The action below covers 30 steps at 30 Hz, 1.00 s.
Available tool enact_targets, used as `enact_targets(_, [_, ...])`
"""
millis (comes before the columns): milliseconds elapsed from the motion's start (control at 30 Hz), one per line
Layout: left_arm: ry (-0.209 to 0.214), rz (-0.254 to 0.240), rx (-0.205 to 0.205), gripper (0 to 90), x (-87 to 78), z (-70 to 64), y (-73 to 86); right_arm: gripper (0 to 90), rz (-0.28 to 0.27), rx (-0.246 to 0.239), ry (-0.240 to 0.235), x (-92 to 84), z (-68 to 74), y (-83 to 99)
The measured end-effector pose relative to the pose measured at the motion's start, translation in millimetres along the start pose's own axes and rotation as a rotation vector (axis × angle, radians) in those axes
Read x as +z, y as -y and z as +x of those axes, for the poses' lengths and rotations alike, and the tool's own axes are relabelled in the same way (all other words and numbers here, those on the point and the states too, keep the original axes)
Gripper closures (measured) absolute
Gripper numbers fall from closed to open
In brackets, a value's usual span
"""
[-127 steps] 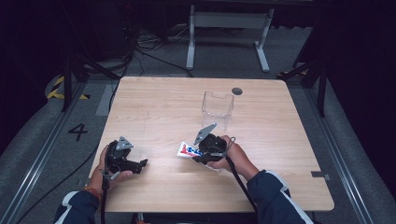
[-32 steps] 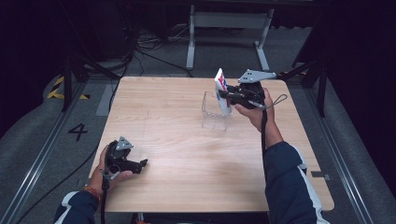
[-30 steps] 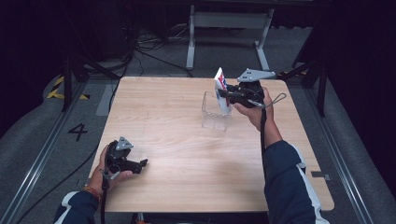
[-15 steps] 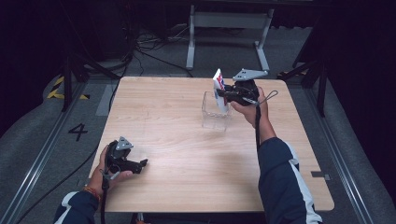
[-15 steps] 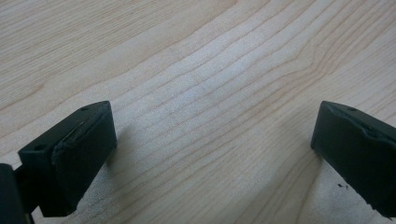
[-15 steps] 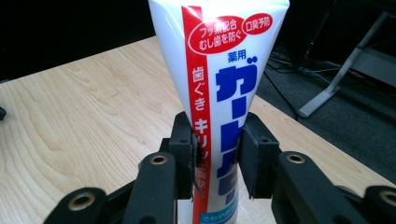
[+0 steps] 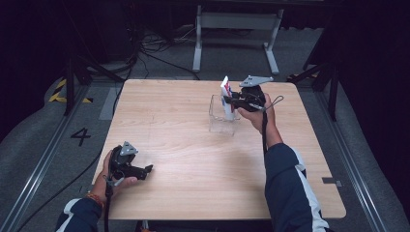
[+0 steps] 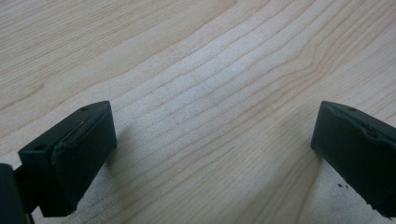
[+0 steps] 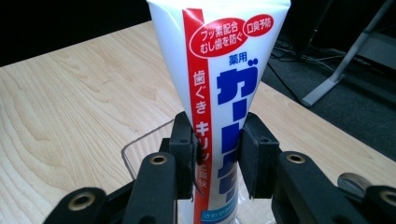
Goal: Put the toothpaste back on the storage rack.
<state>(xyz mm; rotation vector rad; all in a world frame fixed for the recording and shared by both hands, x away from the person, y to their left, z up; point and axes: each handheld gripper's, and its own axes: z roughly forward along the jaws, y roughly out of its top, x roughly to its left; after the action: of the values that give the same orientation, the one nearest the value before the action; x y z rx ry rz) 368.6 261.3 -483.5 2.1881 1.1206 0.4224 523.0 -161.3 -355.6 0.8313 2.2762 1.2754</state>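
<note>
Right gripper [image 7: 232,102] pinching upright white toothpaste tube [image 9: 219,84]; lower straight inside clear plastic box [image 7: 222,118], clear of its rim; left gripper [image 7: 145,170] spread, idle

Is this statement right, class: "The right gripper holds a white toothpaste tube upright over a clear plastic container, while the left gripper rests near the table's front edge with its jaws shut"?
One detail is wrong. The left gripper has its jaws open, set wide apart over bare wood, as the left gripper view shows. The rest holds: the right gripper clamps the white toothpaste tube upright over the clear plastic container, and the left gripper lies near the front edge of the table.
</note>
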Motion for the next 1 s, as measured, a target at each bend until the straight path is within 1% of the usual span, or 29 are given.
enact_targets(200, [0.001,0.000,0.000,0.6,0.0,0.0,0.0,69.7,0.039,-0.001,-0.007,8.4,0.6,11.7])
enact_targets(467, [0.001,0.002,0.002,0.6,-0.1,0.1,0.0,69.7,0.071,0.010,-0.017,15.1,-0.9,24.6])
enact_targets(533, [0.000,0.001,0.001,0.6,0.0,0.0,0.0,69.8,0.079,0.015,-0.021,16.0,-1.9,26.9])
enact_targets(733, [0.001,0.001,0.001,0.6,0.0,0.0,0.0,69.8,0.107,0.008,-0.025,18.7,-1.6,29.6])
enact_targets(1000, [0.000,0.000,0.001,0.6,0.0,0.0,0.0,69.8,0.152,0.005,-0.047,25.5,-0.1,35.0])
